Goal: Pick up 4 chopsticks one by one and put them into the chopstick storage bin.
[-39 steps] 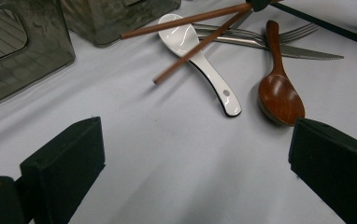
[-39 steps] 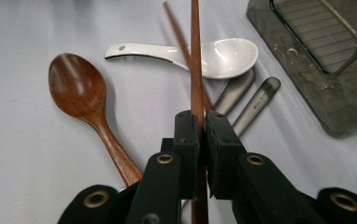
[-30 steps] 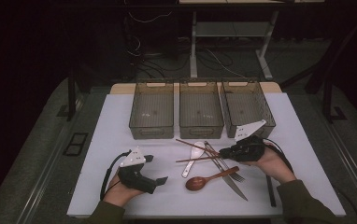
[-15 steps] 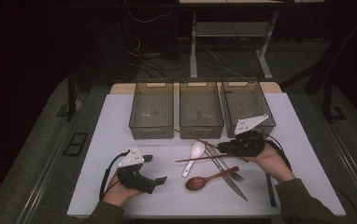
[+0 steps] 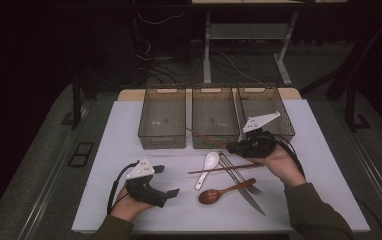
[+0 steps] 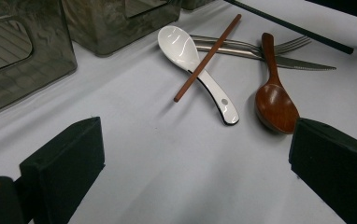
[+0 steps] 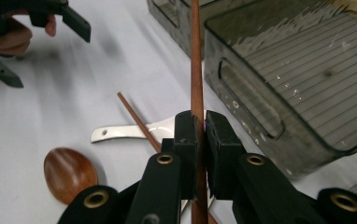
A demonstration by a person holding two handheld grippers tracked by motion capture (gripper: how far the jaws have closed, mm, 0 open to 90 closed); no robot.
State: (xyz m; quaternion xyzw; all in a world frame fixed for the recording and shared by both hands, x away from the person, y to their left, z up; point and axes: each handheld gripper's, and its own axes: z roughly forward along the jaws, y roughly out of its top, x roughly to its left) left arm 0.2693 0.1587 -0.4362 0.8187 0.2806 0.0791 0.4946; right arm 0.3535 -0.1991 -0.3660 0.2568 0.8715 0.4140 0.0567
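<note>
My right gripper [image 5: 233, 147] is shut on a brown chopstick [image 5: 206, 137] and holds it above the white table [image 5: 129, 135], its far end toward the bins. In the right gripper view the chopstick [image 7: 196, 70] runs straight up between the closed jaws of that gripper [image 7: 201, 135]. A second chopstick [image 5: 224, 169] lies across a white spoon [image 5: 208, 165]. My left gripper [image 5: 168, 180] rests open near the front left edge. Its view shows the white spoon [image 6: 186, 51], the lying chopstick [image 6: 209, 56] and a wooden spoon [image 6: 274, 102] ahead of its wide jaws [image 6: 195, 154].
Three dark see-through bins [image 5: 162, 117] [image 5: 215, 117] [image 5: 266, 112] stand in a row at the back of the table. A wooden spoon [image 5: 214, 195], a fork [image 5: 239, 175] and a knife [image 5: 253, 201] lie in front of the right hand.
My right gripper has risen and moved toward the bins with the chopstick, lifting it off the other cutlery. The left gripper has stayed put.
</note>
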